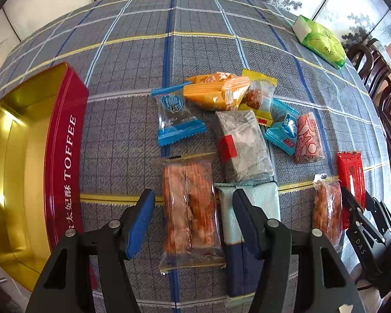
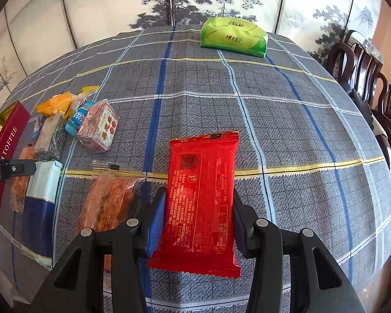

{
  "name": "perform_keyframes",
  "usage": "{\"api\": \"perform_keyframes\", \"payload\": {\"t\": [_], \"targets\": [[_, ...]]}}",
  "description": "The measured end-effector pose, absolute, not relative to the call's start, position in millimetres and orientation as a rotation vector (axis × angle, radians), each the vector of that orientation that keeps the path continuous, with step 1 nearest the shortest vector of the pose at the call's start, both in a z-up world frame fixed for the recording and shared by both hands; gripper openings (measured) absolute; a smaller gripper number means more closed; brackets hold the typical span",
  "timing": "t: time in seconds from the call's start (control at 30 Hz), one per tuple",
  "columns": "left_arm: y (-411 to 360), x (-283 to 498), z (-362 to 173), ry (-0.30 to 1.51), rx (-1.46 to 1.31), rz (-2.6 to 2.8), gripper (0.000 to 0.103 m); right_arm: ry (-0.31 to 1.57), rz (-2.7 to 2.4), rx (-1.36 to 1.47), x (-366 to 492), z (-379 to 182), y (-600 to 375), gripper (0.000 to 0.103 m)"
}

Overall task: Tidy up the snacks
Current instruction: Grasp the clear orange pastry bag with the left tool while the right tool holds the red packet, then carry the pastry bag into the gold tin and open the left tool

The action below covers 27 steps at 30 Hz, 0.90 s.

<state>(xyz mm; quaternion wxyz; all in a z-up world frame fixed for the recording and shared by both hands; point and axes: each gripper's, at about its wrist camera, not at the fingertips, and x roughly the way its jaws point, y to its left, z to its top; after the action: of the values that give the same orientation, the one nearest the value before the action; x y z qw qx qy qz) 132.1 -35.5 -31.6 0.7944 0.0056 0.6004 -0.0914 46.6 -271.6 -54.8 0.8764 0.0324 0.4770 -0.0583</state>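
A red TOFFEE tin (image 1: 65, 156) with a gold inside stands open at the left. Several wrapped snacks lie in a heap on the plaid cloth. My left gripper (image 1: 193, 203) is open, its fingers on either side of a clear packet of brown pastry (image 1: 189, 208). A pale blue and navy packet (image 1: 245, 224) lies beside it, under the right finger. My right gripper (image 2: 199, 203) has its pads against both sides of a red packet (image 2: 203, 198) lying on the cloth. It also shows in the left wrist view (image 1: 350, 174).
A green tissue pack (image 2: 233, 36) lies at the far side of the table. Dark wooden chairs (image 2: 372, 83) stand along the right edge. Another clear pastry packet (image 2: 109, 198) lies left of the red packet. A painted screen stands behind the table.
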Motion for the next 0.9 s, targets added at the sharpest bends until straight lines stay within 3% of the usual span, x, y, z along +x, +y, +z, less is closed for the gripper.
{"api": "perform_keyframes", "payload": {"t": [0.3,0.6,0.7,0.9], "targets": [[-24,124,-33,1.288,-0.002,-0.220,0.047,0.995,-0.123,0.067,47,-55,-271,0.047],[-27,125,-37,1.267,0.055,-0.202,0.044,0.995,-0.123,0.066,47,-55,-271,0.047],[-30,125,-36,1.253,0.086,-0.198,0.033,0.994,-0.123,0.067,47,-55,-271,0.047],[-28,119,-35,1.259,0.072,-0.231,0.033,0.994,-0.123,0.066,47,-55,-271,0.047]]}}
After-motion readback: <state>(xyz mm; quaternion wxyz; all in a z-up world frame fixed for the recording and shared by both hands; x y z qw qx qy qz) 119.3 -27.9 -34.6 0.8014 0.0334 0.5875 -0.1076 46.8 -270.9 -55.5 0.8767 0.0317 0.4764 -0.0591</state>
